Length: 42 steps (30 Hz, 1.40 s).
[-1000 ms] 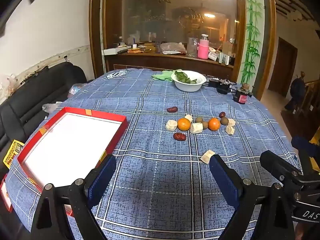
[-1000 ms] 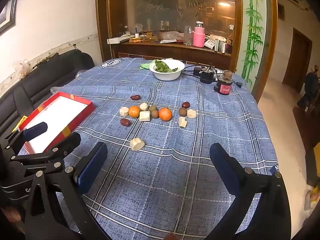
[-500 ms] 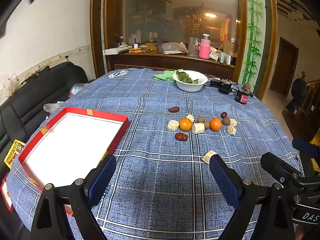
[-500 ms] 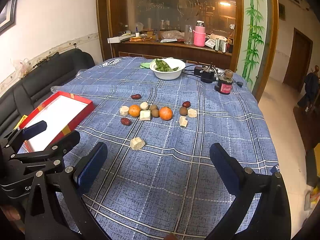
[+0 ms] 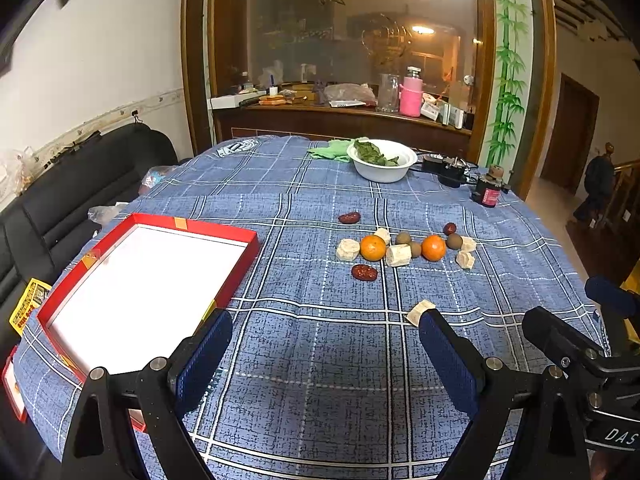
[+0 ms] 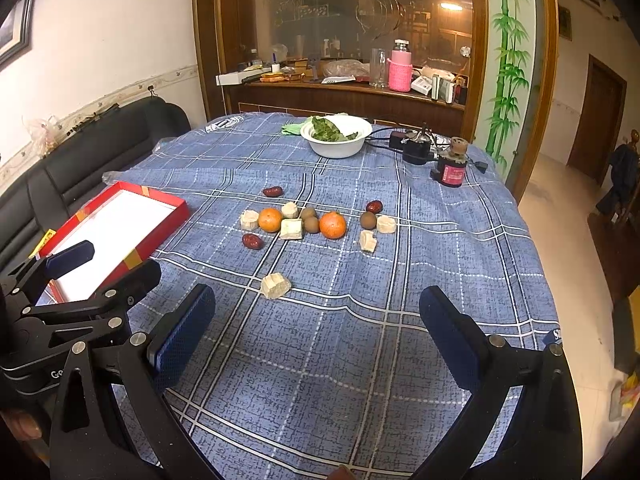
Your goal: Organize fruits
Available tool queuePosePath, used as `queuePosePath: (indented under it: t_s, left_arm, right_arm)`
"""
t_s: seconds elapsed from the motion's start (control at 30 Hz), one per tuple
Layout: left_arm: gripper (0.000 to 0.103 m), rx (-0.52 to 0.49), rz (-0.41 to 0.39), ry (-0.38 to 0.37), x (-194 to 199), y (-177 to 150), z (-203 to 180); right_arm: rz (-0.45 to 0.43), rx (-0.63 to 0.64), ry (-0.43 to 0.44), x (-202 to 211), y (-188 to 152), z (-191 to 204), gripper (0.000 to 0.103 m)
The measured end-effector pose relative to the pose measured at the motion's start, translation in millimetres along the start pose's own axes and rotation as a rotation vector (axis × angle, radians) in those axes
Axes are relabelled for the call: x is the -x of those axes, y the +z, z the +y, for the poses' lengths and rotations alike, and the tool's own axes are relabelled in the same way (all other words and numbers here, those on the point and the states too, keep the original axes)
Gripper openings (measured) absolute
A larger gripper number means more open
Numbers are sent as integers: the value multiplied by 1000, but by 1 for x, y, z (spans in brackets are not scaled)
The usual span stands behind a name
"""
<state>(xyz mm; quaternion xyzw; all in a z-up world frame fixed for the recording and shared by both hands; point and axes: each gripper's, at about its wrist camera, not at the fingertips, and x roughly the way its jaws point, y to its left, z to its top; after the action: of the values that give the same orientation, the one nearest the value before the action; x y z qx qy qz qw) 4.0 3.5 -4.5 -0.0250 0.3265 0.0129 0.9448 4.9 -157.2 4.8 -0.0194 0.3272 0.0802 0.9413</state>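
Both claws have crept slightly forward over the bench. Left claw (image 5: 324,344) and right claw (image 6: 318,328) hang released, empty, above the blue checked cloth (image 6: 340,360). Just beyond lies one beige chunk (image 6: 275,285); farther, two oranges (image 6: 270,219), kiwis and red dates cluster, red box (image 5: 144,276) well left.

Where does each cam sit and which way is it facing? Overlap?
Left wrist: on the left gripper, over the table's near edge, facing the red tray and fruit; own open fingers and the right gripper show.
Right wrist: on the right gripper, further right, facing the fruit; own open fingers and the left gripper show.
Shared: oranges, white bowl, tray.
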Motion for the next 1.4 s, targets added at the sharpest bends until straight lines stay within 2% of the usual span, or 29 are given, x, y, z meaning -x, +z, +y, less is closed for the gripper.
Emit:
queuePosePath:
  t_s: [0.63,0.87,0.97,1.17,1.23,1.4]
  left_arm:
    - [93,-9,0,18,1,0,0]
    - [93,18,-9,0,-2,-2,2]
    - [93,36,13,-9,-9,-8,10]
    - [93,121,134,-10,-35,-26,41]
    - [89,95,146,29,-40,-27,47]
    - [86,97,147,36,-51,-24,52]
  right_arm:
    - [9,-3,11,-3,-4,-1,103]
    - [14,-5,11,-5,-5,-2,103]
    - [23,-11,13,-9,-8,-4,103]
    - [73,-53,48,-25,-20,-22,103]
    - [83,-67,83,-33,-23,-24,95]
    - [143,-11,141,-65,-20,-4,73]
